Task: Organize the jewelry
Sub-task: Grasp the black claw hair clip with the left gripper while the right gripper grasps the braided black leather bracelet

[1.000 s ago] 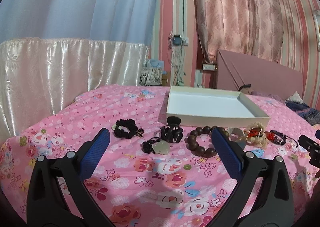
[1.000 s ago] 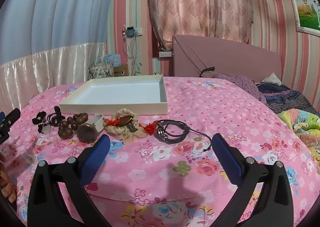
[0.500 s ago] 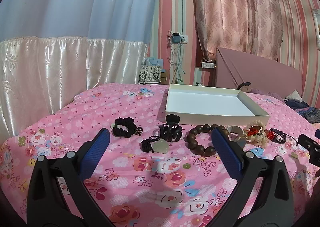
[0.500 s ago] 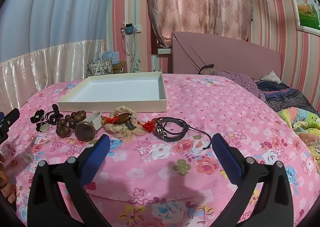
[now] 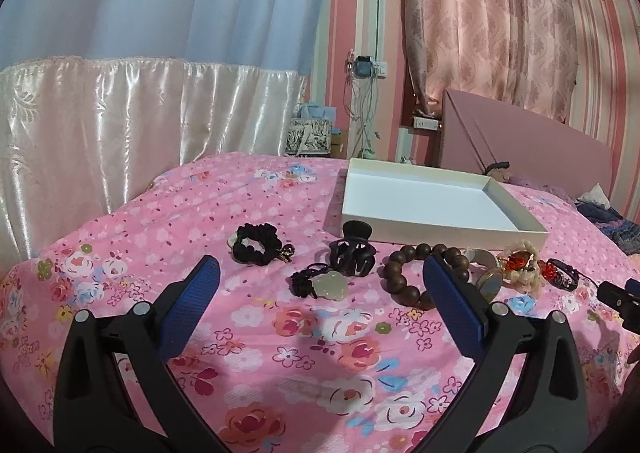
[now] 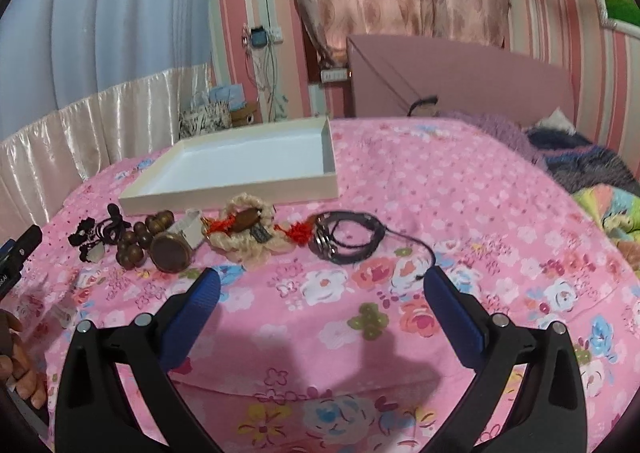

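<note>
both views dipped toward white tray (image 5: 440, 231) (no legible writing).

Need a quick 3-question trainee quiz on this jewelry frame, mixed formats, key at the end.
1. True or false: the white box already holds some jewelry.
2. Multiple choice: in the left wrist view, what lies nearest the left tool? A) the black scrunchie B) the pale pendant on a black cord C) the dark cord bracelet
3. Fill in: the jewelry lies in a row on the bedspread, along the box's ____ wall, the one facing the cameras.

Key
1. False. The box is empty.
2. B. The pendant lies between the open fingers, a little ahead.
3. Near (front). The right tool is open too, holding nothing.
</note>
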Tool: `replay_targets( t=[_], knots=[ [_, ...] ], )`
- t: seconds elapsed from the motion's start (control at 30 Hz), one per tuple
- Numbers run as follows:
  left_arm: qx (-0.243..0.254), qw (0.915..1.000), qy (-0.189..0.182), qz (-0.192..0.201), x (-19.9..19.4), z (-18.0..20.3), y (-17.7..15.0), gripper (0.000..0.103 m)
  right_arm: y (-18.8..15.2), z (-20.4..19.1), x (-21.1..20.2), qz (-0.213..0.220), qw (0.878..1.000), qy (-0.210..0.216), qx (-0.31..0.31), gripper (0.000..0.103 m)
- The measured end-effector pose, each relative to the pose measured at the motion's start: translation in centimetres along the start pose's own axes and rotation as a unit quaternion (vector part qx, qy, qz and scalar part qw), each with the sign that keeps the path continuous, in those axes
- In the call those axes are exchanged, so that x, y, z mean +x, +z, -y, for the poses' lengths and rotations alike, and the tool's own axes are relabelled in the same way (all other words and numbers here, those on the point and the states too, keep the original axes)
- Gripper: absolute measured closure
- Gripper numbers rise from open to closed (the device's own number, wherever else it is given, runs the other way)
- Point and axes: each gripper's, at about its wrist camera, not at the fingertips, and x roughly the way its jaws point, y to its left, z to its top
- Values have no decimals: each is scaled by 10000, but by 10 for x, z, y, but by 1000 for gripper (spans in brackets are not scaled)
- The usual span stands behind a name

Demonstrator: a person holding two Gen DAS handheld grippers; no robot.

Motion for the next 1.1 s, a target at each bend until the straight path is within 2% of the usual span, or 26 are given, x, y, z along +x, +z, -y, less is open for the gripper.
replay_targets(
  t=[0.17, 0.23, 0.33, 0.47, 0.67, 0.73, 0.83, 0.97, 1.1],
  knots=[
    [-123, 9992, -151, -357, 13, -8, 2, 3, 10, 10, 9, -93, 9999, -108, -85, 2],
    [-117, 9989, -96, -437, 18, -12, 4, 3, 16, 16, 12, -102, 9997, -186, -126, 2],
    [139, 9986, 203, -467, 29, -15, 12, 3, 22, 27, 20, -208, 9994, -285, -63, 2],
    [172, 9972, 26, -725, 48, -23, 18, 3, 24, 32, 29, -309, 9990, -299, -128, 2],
    [275, 9958, -156, -863, 62, -15, 23, 3, 27, 25, 42, -408, 9985, -210, -300, 2],
    [460, 9946, -193, -910, 65, -6, 23, 3, 29, 21, 48, -477, 9981, -151, -361, 5],
    [742, 9913, -226, -1066, 77, 10, 23, 3, 31, 16, 62, -653, 9968, -32, -468, 20],
    [822, 9888, -295, -1212, 96, 20, 24, 3, 34, 7, 83, -939, 9935, 11, -650, 40],
    [807, 9869, -302, -1368, 112, 23, 23, 3, 35, 2, 103, -1209, 9886, -65, -891, 41]
  ],
)
